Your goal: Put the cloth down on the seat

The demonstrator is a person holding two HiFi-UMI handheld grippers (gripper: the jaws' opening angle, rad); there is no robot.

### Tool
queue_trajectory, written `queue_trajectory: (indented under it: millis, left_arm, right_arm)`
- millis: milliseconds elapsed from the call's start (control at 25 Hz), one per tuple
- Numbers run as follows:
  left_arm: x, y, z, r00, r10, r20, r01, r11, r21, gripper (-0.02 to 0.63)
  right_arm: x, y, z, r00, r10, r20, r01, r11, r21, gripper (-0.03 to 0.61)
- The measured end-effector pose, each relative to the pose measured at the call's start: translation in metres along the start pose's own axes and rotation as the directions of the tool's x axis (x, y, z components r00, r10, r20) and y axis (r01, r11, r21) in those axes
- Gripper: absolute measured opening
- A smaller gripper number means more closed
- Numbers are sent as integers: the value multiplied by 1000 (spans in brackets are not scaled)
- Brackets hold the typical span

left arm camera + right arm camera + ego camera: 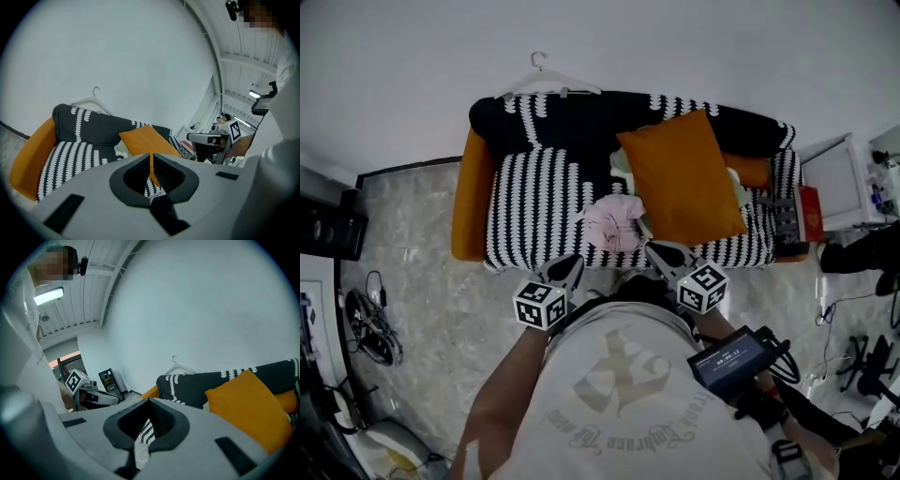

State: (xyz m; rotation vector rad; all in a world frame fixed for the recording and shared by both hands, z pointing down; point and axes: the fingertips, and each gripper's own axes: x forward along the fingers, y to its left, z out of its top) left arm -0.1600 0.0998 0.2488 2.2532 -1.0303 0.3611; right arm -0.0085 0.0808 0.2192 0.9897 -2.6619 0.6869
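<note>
The pink cloth (614, 222) lies crumpled on the seat of the sofa (534, 187), on its black-and-white patterned cover, against the lower left edge of a large orange cushion (680, 178) that leans across the middle. The person stands at the sofa's front edge with the left gripper (567, 270) and the right gripper (661, 253) drawn in near the body, both pointing at the seat and both clear of the cloth. Each gripper's jaws are pressed together with nothing between them, and a white hanger (548, 84) rests on the sofa's backrest.
</note>
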Motion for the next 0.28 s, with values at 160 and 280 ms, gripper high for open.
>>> queue_trajectory:
  millis: [160,280]
  left_arm:
    - [7,-1,3,1000,-5,2,5,1000,10,34]
    - [11,1,5,1000,-1,2,1,1000,12,34]
  right_arm:
    - [0,-6,-1,1000,-1,-3,1,1000,-4,15]
    - [3,-12,0,1000,2,-5,-2,1000,-5,15]
